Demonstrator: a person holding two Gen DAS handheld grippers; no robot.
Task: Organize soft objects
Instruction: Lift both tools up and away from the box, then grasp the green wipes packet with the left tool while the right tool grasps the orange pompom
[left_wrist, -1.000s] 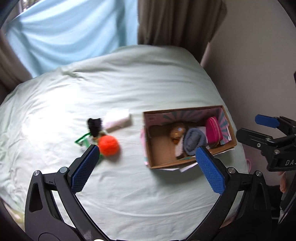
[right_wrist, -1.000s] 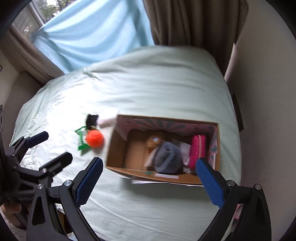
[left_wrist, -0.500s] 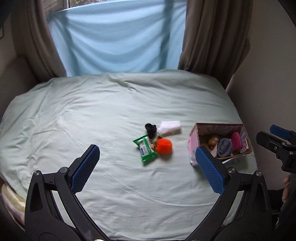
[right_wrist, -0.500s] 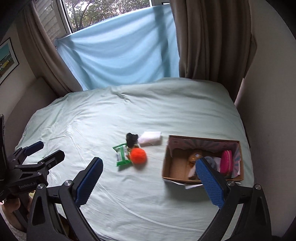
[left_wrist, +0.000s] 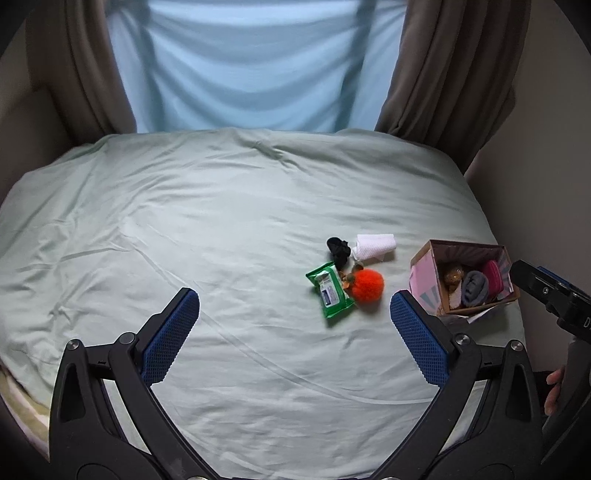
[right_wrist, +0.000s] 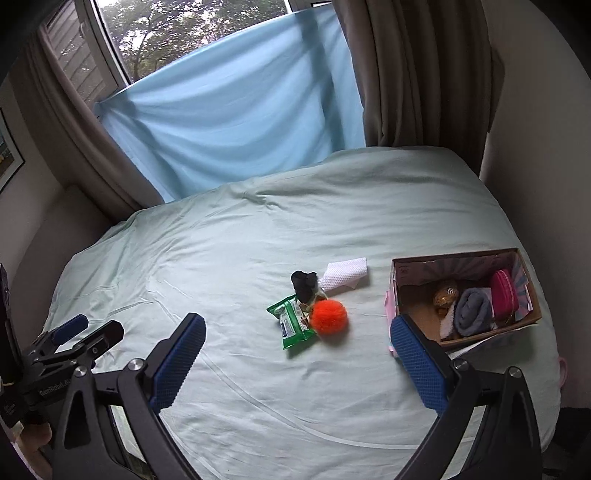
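A cardboard box (left_wrist: 424, 273) (right_wrist: 406, 266) sits at the bed's right edge, holding a grey rolled cloth (right_wrist: 472, 311), a pink pouch (right_wrist: 503, 294) and a brown plush (right_wrist: 445, 292). Left of it lie an orange fluffy ball (left_wrist: 366, 285) (right_wrist: 328, 316), a green wipes pack (left_wrist: 329, 288) (right_wrist: 291, 325), a black soft item (left_wrist: 339, 249) (right_wrist: 304, 281) and a white folded cloth (left_wrist: 373, 244) (right_wrist: 344, 275). My left gripper (left_wrist: 294, 325) is open and empty, held above the bed short of the pile. My right gripper (right_wrist: 297, 348) is open and empty, also short of the pile.
The pale green bedsheet (left_wrist: 184, 221) covers the bed. A blue cloth (right_wrist: 236, 122) and brown curtains (right_wrist: 413, 74) hang behind. A wall (left_wrist: 546, 166) runs close along the right side of the bed and box.
Both grippers have pulled back and tilted up from over the box; the box and pile now sit farther away, and the window shows in the right wrist view. Nothing was taken hold of.
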